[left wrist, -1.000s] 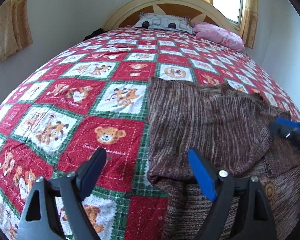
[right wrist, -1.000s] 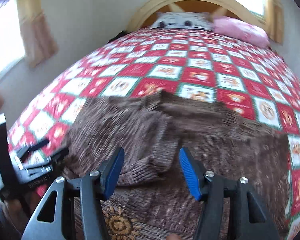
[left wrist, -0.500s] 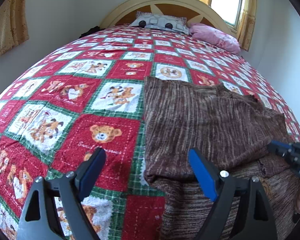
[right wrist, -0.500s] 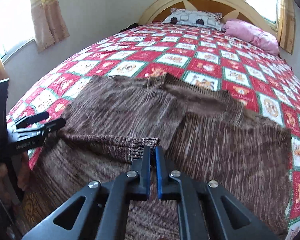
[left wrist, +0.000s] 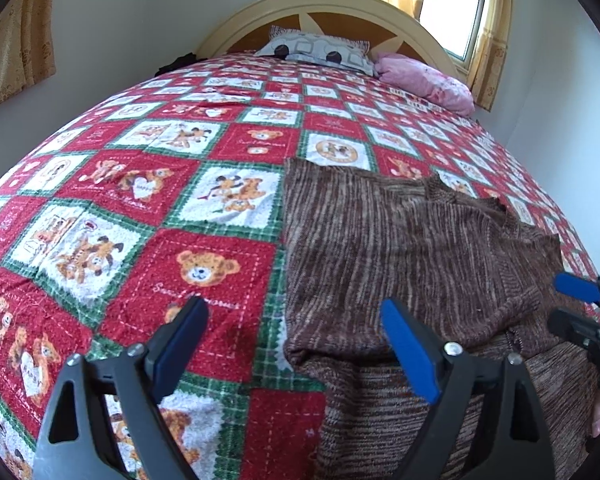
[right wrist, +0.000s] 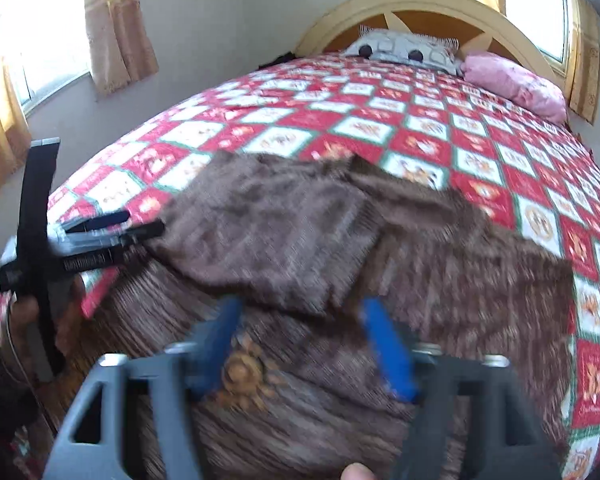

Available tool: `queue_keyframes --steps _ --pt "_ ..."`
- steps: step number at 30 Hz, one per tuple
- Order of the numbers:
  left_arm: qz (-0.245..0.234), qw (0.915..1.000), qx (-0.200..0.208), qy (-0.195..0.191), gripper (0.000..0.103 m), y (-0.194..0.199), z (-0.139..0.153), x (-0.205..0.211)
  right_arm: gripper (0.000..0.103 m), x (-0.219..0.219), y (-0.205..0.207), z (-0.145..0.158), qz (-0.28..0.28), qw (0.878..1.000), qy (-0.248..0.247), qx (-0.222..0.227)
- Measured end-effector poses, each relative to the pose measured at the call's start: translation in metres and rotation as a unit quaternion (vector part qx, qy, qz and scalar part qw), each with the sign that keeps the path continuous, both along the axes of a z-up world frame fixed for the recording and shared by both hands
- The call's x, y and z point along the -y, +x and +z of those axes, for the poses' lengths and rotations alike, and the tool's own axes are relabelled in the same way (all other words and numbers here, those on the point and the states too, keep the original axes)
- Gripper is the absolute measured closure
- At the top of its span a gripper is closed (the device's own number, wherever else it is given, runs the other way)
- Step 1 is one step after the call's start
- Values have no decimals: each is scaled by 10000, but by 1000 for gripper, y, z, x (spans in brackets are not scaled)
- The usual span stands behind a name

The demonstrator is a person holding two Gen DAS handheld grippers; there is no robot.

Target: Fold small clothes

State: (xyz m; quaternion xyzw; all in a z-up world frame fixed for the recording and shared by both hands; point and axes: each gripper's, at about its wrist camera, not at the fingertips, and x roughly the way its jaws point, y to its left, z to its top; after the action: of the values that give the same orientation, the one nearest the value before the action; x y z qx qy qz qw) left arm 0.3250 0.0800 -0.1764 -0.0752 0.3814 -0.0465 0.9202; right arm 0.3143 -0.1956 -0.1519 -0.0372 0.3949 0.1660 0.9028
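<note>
A brown striped knit sweater [left wrist: 400, 248] lies flat on the bed, with one sleeve folded across its body [right wrist: 284, 248]. My left gripper [left wrist: 294, 320] hovers over the sweater's near left corner. Its jaws are opening wide and press on nothing. In the blurred right wrist view my right gripper [right wrist: 302, 312] sits just short of the folded sleeve's edge. Its jaws are opening too, and the cloth lies loose beyond the blue pads. Each gripper shows in the other's view: the right gripper [left wrist: 576, 304] at the far right edge, the left gripper [right wrist: 108, 228] at the left.
A red, white and green teddy-bear quilt [left wrist: 140, 208] covers the bed. A grey-white pillow [left wrist: 320, 50] and a pink pillow [left wrist: 424, 80] lie against the arched headboard [left wrist: 332, 4]. Curtained windows and walls close in on both sides. A hand [right wrist: 24, 312] holds the left gripper.
The right gripper was shut at the sleeve's cuff half a second ago and now stands open again, shifted slightly sideways. The left gripper has kept its place, jaws a little wider.
</note>
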Motion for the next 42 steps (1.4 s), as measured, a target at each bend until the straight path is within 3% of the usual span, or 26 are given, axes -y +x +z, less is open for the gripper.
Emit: queue_keyframes --steps 4,5,7,9,14,17,21,25,29,36,42 --pt "-28 10000 5 -39 10 0 0 0 33 -17 16 -12 93 9996 -220 -130" --pt "-29 10000 7 -55 10 1 0 0 37 -18 19 -18 117 9992 -308 -213" --pt "-35 10000 1 -86 10 1 0 -1 91 -19 16 -25 152 9980 -544 -288" --pt "-48 9999 -2 -118 10 1 0 -2 93 -16 7 -27 283 9979 -495 -310" --pt "-137 9998 -57 -94 10 2 -1 1 94 -19 -15 -33 510 9934 -1027 -32" --pt "-149 9998 -130 15 10 3 -3 4 78 -16 -15 -36 491 9928 -1073 -195" --pt "-130 9991 -386 71 8 5 -9 4 76 -7 -28 -34 677 9919 -914 -563" --pt "-109 9984 -498 260 5 4 -12 8 76 -4 -35 -10 559 9962 -639 -210" --pt "-98 9976 -445 524 5 1 -11 15 76 -23 -9 8 405 9990 -195 10" --pt "-98 9981 -405 461 5 0 -11 10 77 -40 17 -39 234 9976 -323 -568" --pt "-145 9977 -480 454 5 -1 -12 11 78 -34 -2 -42 227 9984 -392 -326"
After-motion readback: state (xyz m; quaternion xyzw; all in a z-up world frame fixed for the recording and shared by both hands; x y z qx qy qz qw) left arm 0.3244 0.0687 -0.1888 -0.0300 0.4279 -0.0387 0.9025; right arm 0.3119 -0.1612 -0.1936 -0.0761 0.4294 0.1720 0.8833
